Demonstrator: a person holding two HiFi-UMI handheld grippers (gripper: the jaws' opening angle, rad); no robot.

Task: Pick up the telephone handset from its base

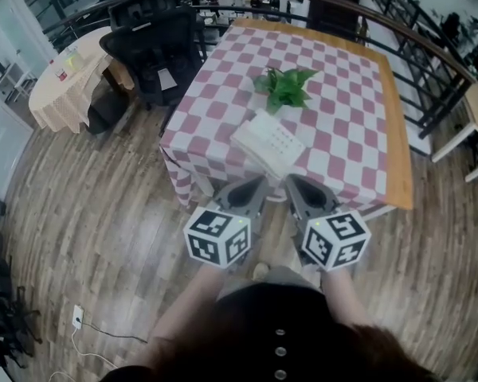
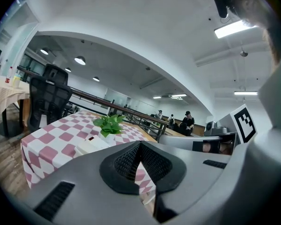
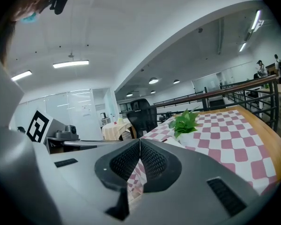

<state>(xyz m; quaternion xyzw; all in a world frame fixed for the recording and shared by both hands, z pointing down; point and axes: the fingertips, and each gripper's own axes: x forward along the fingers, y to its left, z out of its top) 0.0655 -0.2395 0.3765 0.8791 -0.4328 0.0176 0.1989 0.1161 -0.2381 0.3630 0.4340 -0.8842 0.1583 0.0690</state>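
Head view — both claws short of the phone, nothing gripped yet.

Checked table [image 1: 358, 94] is the biggest thing, with an office chair [image 1: 155, 50] behind it. White telephone [image 1: 269, 143] sits near the front edge, just in front of the green plant [image 1: 285, 87]. The handset [image 1: 255, 151] seems to lie on the base along its left side — hard to separate at this range. Left gripper [image 1: 257, 185] and right gripper [image 1: 296, 185] are side by side off the table's near edge, each with jaws pressed together and empty. Judgement: approach stage only. To do it well, part one claw's jaws before arriving, straddle the handset's middle across its narrow width, clamp, then lift straight up. The other claw could steady the base, and a cord may drag.
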